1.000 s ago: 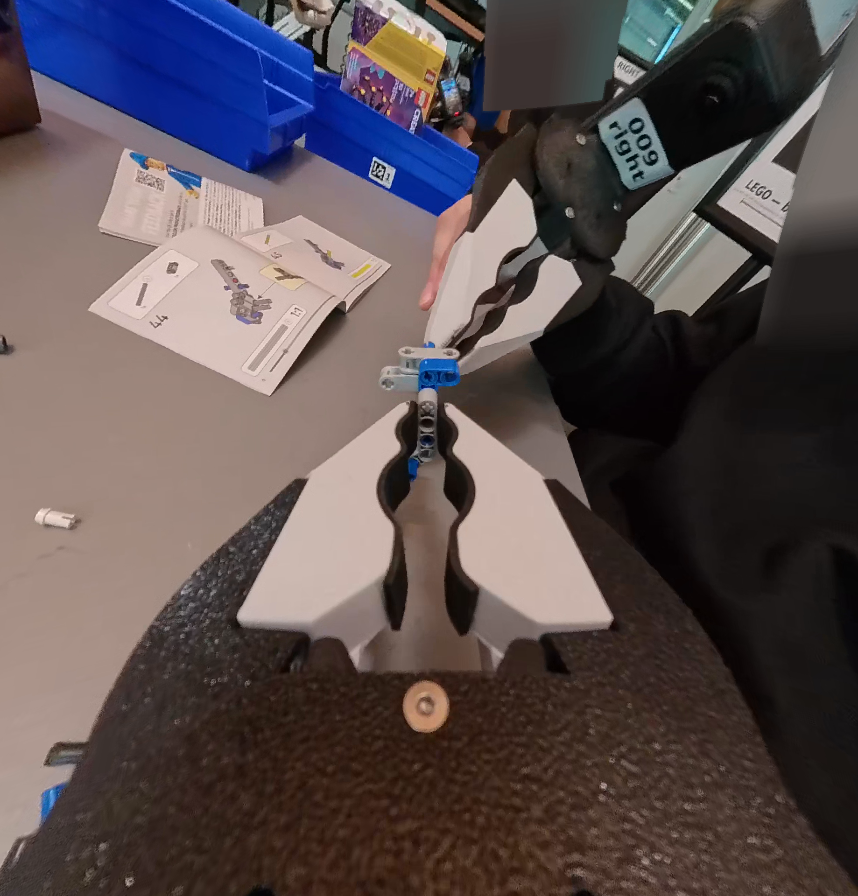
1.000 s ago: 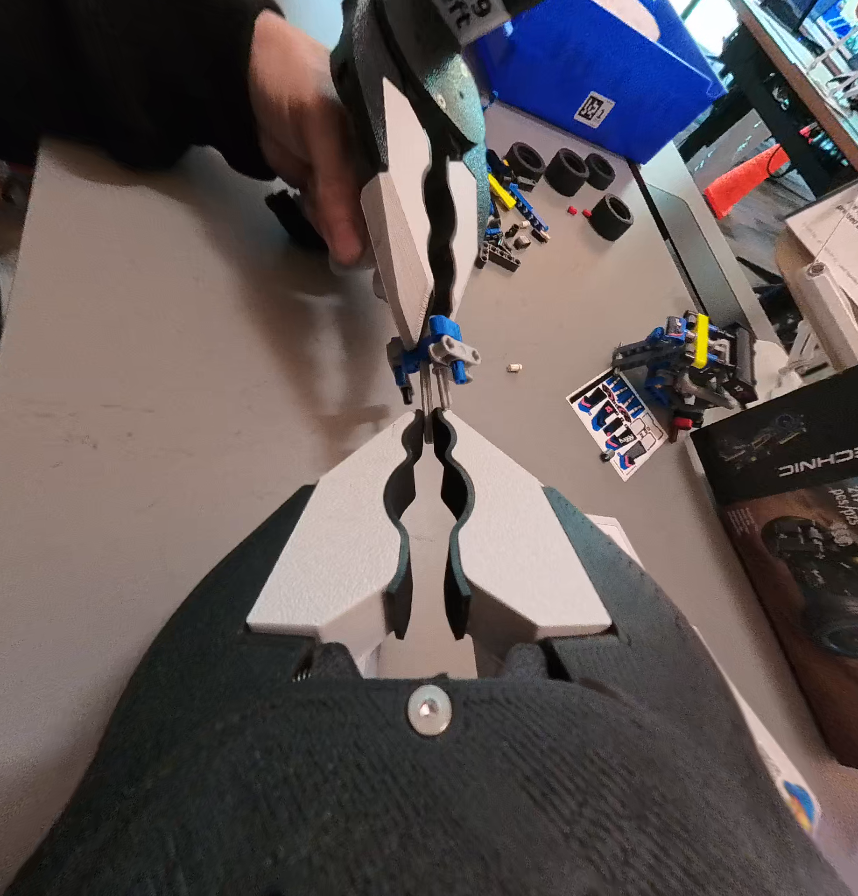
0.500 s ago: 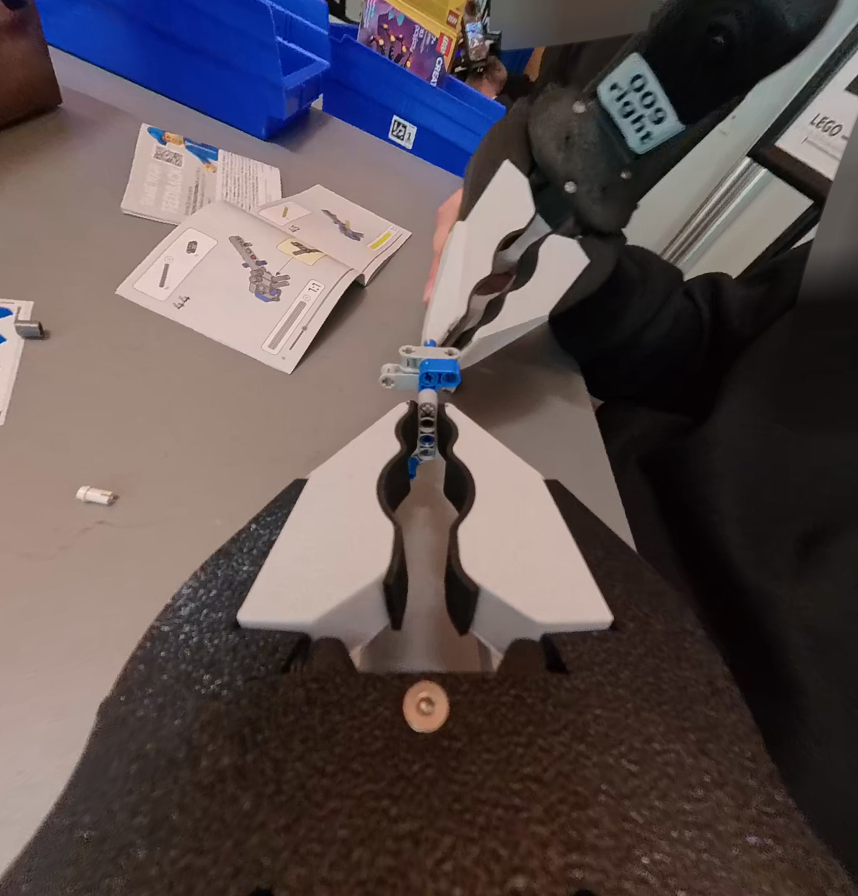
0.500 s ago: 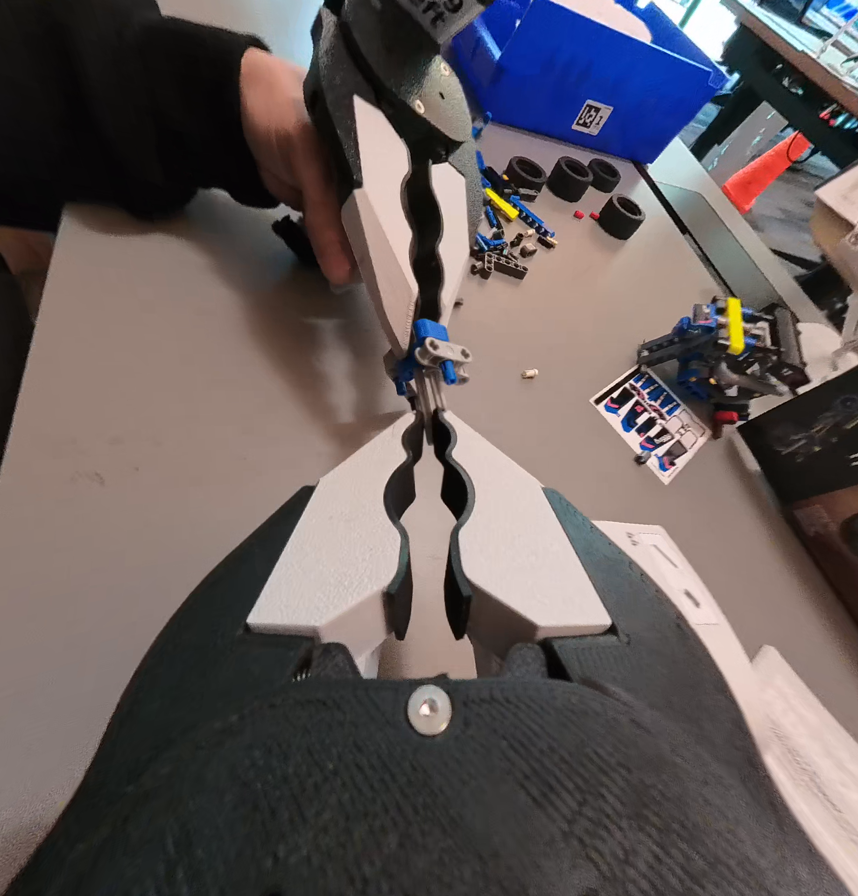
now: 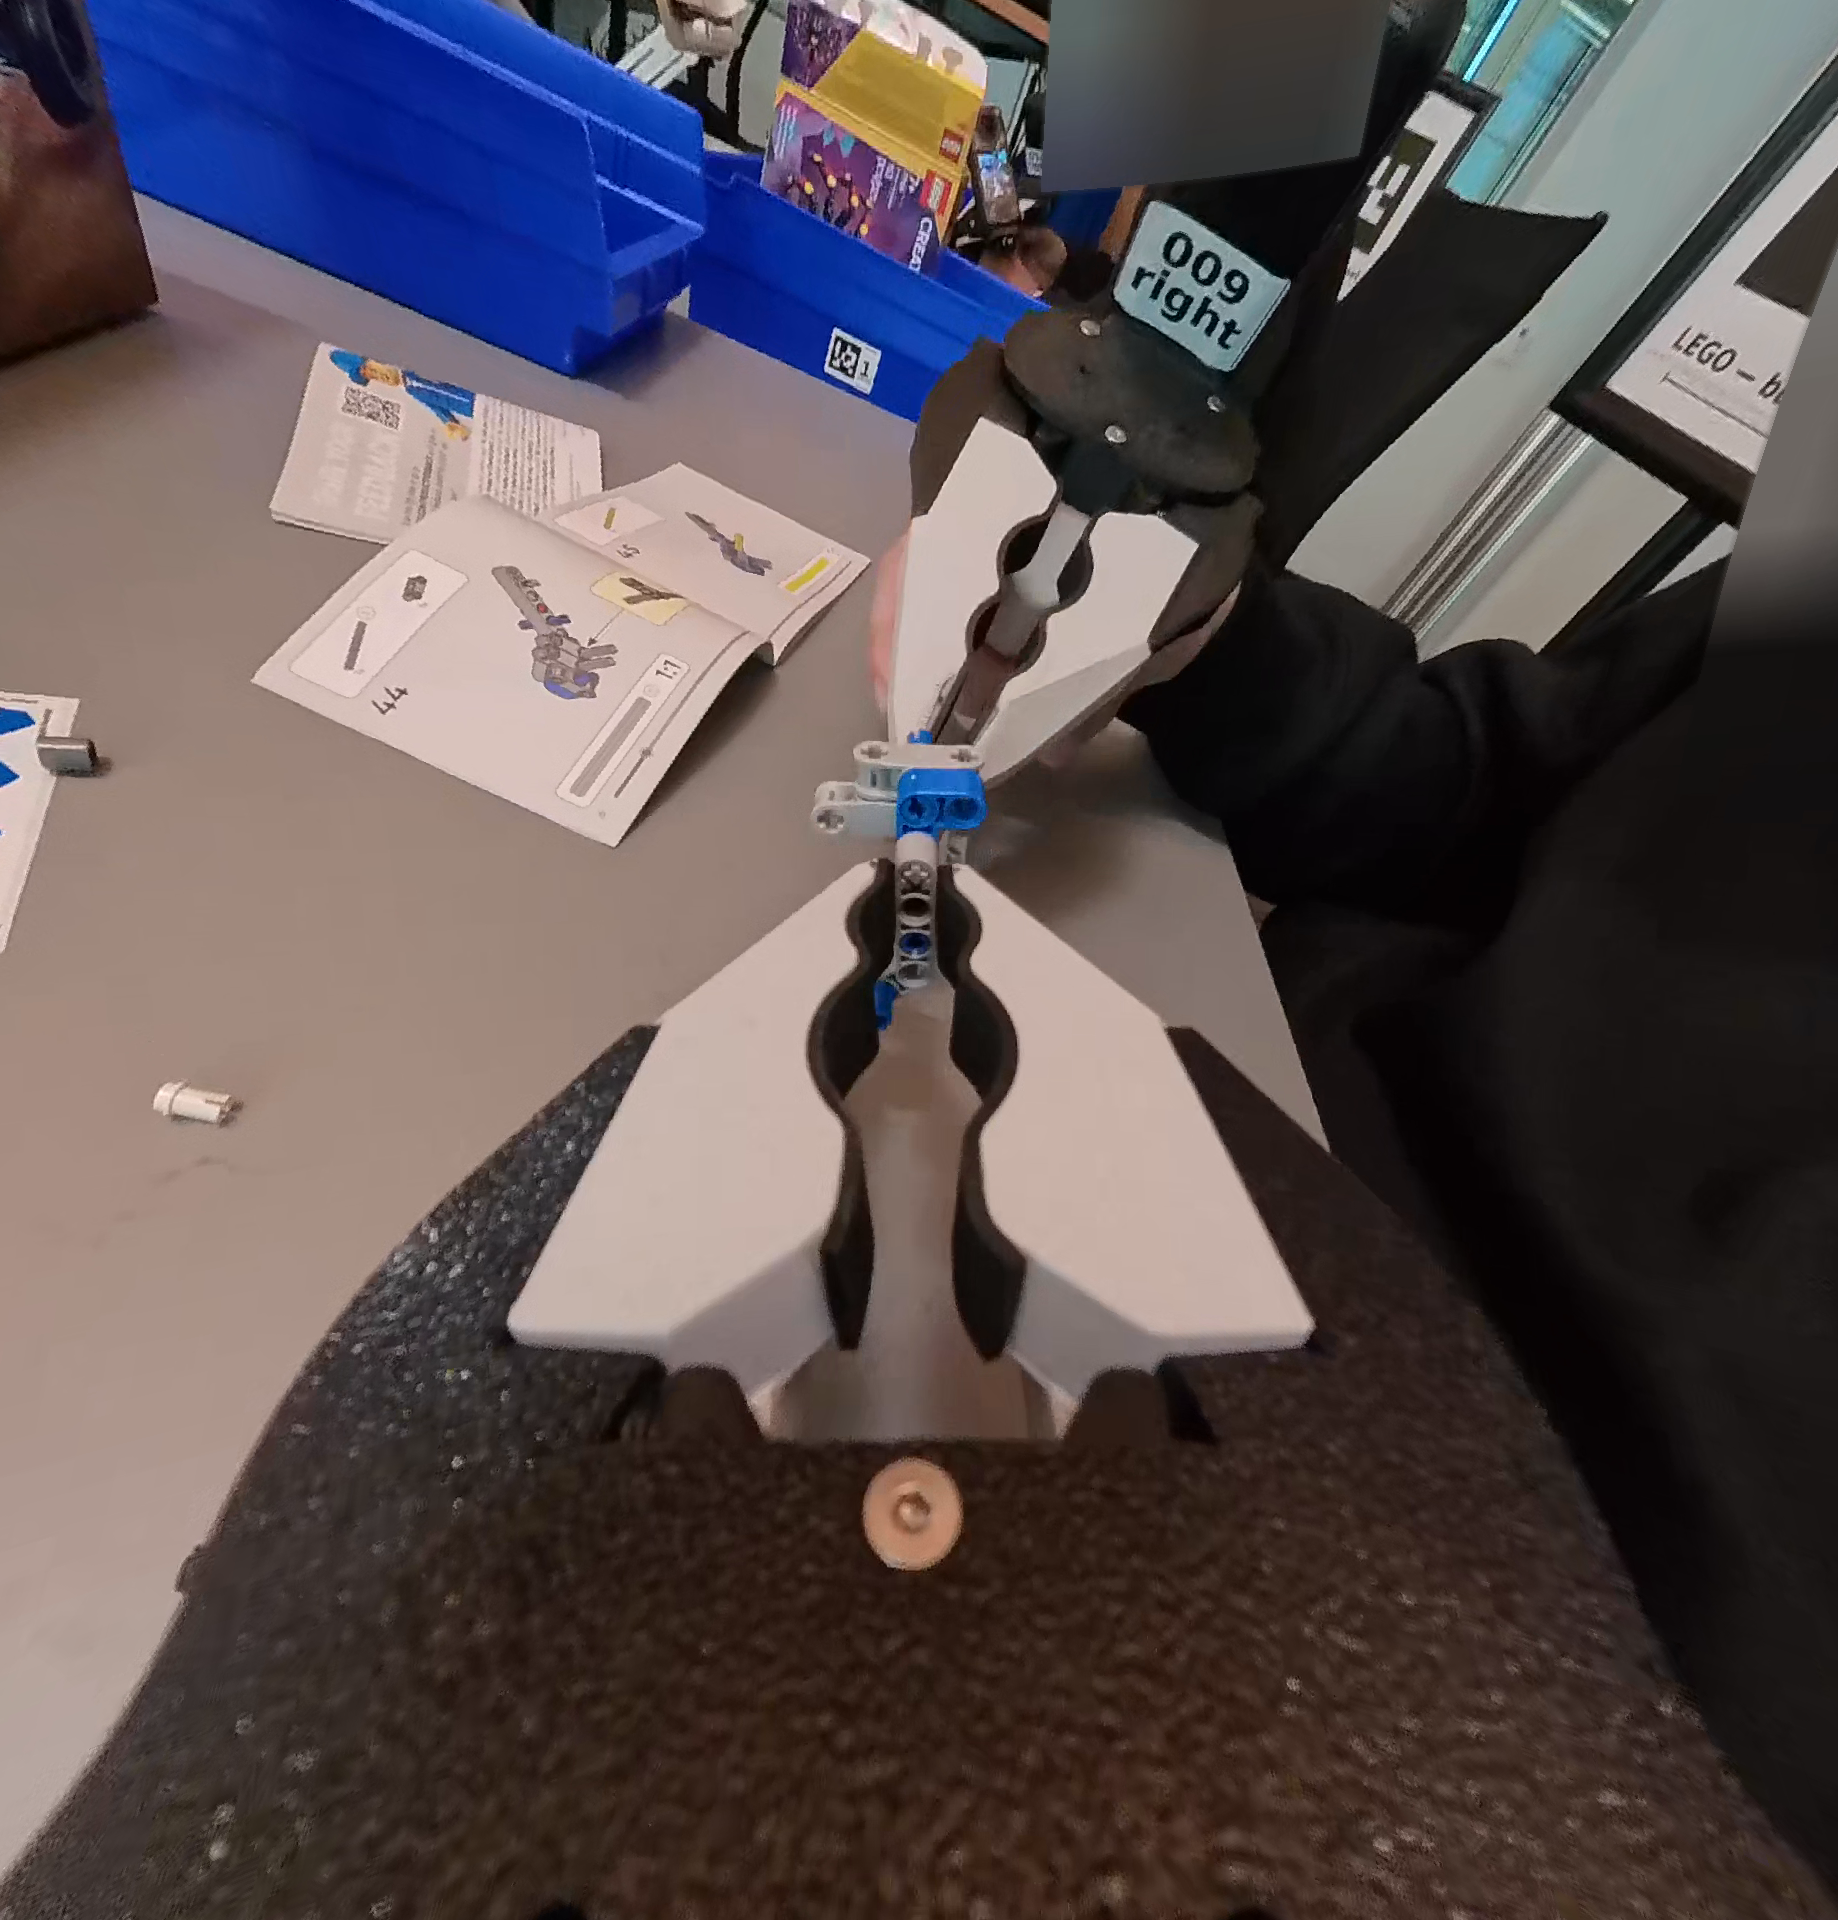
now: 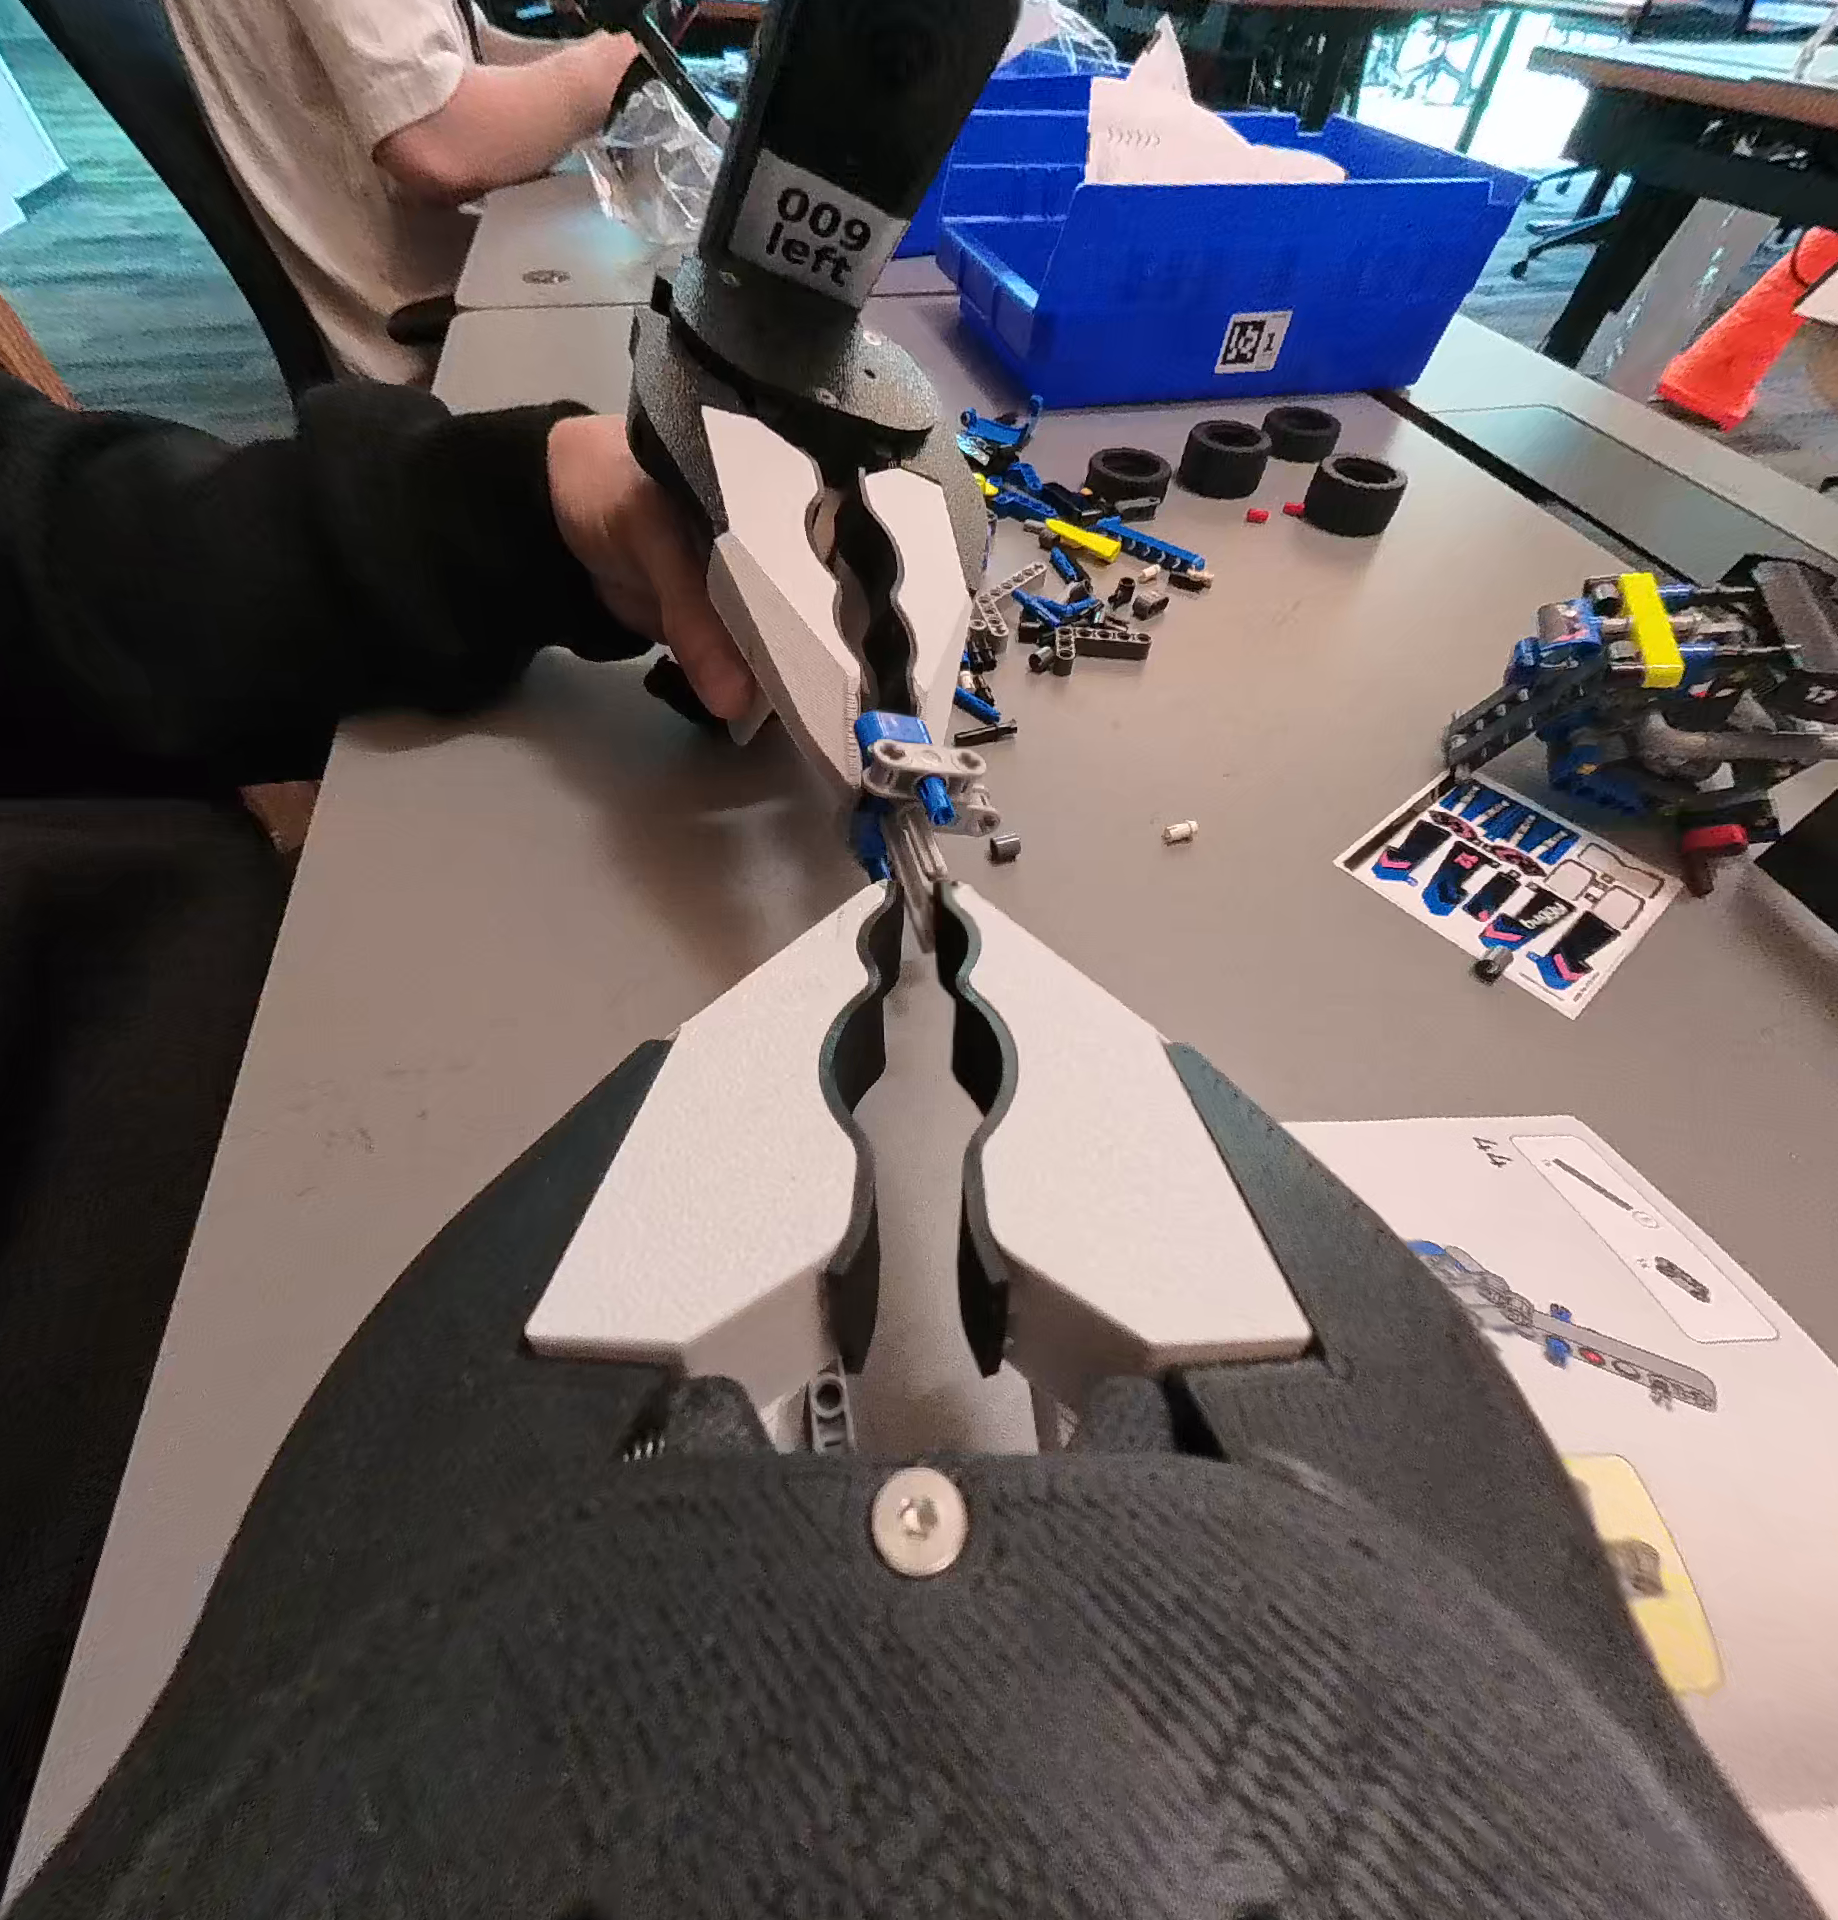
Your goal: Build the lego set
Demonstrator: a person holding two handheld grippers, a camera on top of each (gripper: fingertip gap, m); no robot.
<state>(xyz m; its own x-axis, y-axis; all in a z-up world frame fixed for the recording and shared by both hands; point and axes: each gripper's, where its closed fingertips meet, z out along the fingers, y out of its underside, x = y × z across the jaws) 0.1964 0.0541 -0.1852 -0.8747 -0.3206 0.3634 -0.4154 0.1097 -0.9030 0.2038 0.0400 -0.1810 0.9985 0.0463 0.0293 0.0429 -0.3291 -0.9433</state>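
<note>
A small lego sub-assembly (image 5: 939, 806) of a blue connector, a grey connector and a grey beam (image 5: 915, 930) hangs above the grey table (image 5: 375, 987). My left gripper (image 5: 913, 883) is shut on the grey beam from below. My right gripper (image 5: 951, 740) comes from behind and touches the blue connector's top. In the right wrist view my right gripper (image 6: 917, 902) is shut on thin grey pieces of the same sub-assembly (image 6: 920, 784), and the left gripper (image 6: 873, 743) meets it from above. A person's hands hold both grippers.
An open instruction booklet (image 5: 541, 644) lies on the far left, also shown in the right wrist view (image 6: 1569, 1299). A sticker sheet (image 6: 1507, 894), a partly built blue vehicle (image 6: 1673, 696), several tyres (image 6: 1227, 457), a pile of loose pieces (image 6: 1081, 582), blue bins (image 6: 1206, 270) and a small white pin (image 5: 193, 1101) are around. The tips of both grippers are at nearly the same place.
Both grippers stay shut on the sub-assembly. The right gripper has swung more upright and faces the left camera more squarely. The held pair has shifted a little over the table.
</note>
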